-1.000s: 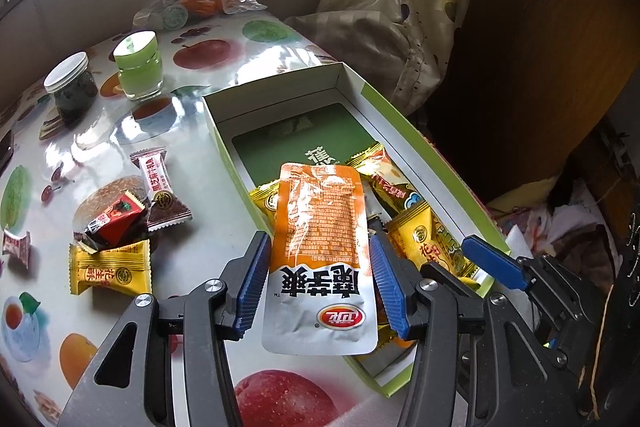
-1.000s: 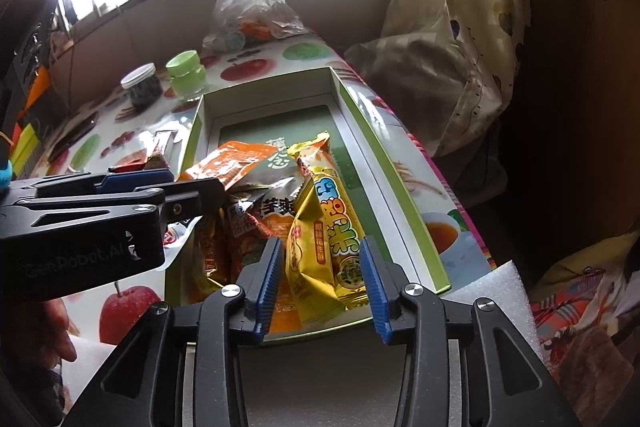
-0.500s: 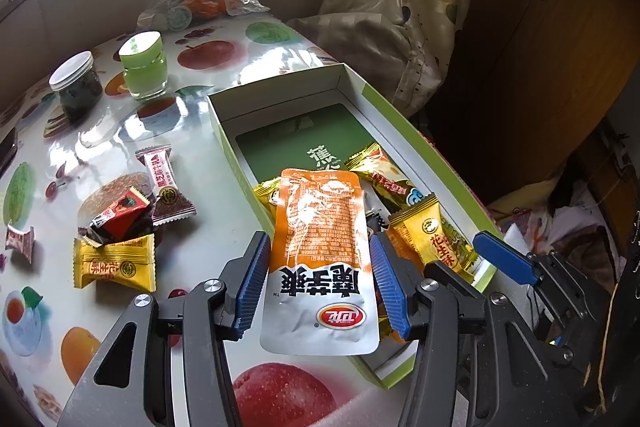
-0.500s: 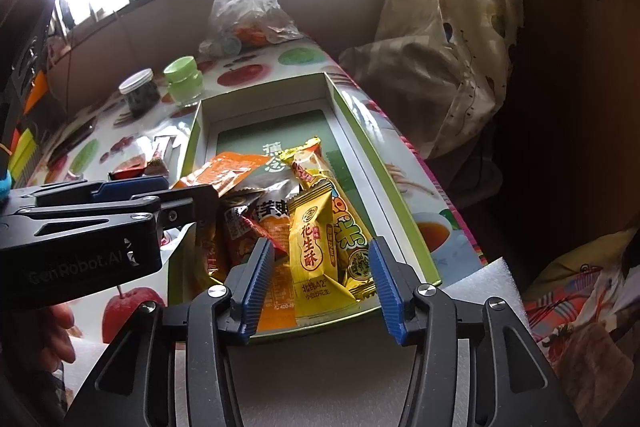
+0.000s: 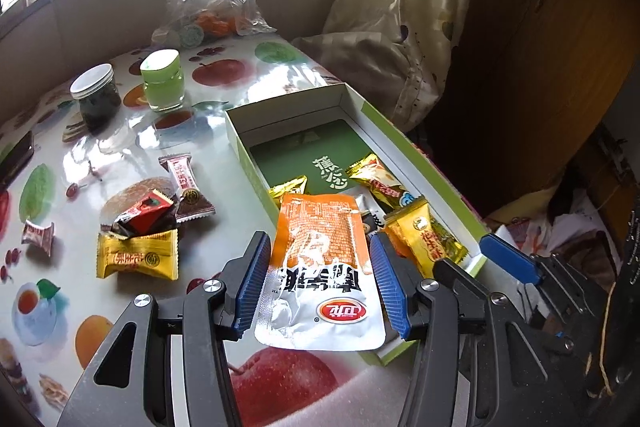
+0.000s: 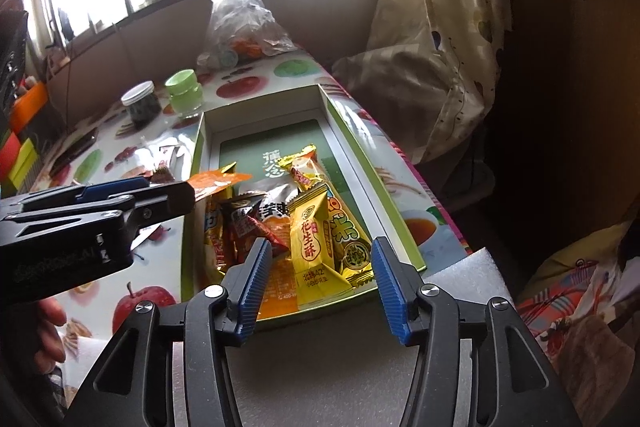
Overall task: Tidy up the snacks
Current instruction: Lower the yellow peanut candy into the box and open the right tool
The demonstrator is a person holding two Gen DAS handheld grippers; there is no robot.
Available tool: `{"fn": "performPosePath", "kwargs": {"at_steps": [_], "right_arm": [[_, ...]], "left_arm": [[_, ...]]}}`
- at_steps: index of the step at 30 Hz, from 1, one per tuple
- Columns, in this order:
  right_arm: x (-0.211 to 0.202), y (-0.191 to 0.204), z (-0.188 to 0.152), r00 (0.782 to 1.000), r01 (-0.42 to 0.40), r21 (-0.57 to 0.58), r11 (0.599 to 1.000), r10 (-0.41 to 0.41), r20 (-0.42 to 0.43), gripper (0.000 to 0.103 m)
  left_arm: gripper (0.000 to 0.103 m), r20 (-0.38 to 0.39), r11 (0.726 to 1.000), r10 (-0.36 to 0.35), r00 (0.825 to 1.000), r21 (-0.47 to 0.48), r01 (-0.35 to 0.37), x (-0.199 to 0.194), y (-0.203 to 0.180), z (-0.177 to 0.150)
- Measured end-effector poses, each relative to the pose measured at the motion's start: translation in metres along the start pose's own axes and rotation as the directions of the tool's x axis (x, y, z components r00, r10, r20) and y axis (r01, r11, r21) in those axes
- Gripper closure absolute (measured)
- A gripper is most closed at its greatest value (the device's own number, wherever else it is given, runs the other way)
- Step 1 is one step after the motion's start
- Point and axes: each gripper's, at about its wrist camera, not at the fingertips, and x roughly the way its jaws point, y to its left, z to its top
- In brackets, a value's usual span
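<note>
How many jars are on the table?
2. A dark jar with a white lid and a green jar beside it, both beyond the green box.

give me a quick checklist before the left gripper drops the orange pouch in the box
1. Left gripper gripping orange pouch: ok, pads on both edges.
2. Pouch over green box: not ok, mostly above the table beside the box's near corner.
3. Right gripper empty: ok; its jaws have just been opening, yellow peanut candy lies in the box.
4. Free room in box: ok, far half bare.
5. Loose snacks left on table: not ok, several remain.
</note>
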Motion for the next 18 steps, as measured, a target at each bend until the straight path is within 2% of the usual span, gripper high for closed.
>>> {"fn": "performPosePath", "kwargs": {"at_steps": [6, 18], "right_arm": [[-0.006, 0.005, -0.003, 1.0, -0.004, -0.001, 1.0, 0.004, 0.004, 0.051], [-0.016, 0.015, -0.006, 1.0, -0.005, -0.008, 1.0, 0.005, 0.018, 0.051]], "left_arm": [[0.05, 0.032, 0.999, 0.032, 0.999, 0.02, -0.033, -0.014, 0.0, -0.005], [0.05, 0.051, 1.0, 0.025, 0.998, 0.011, -0.026, -0.029, 0.006, -0.014]]}}
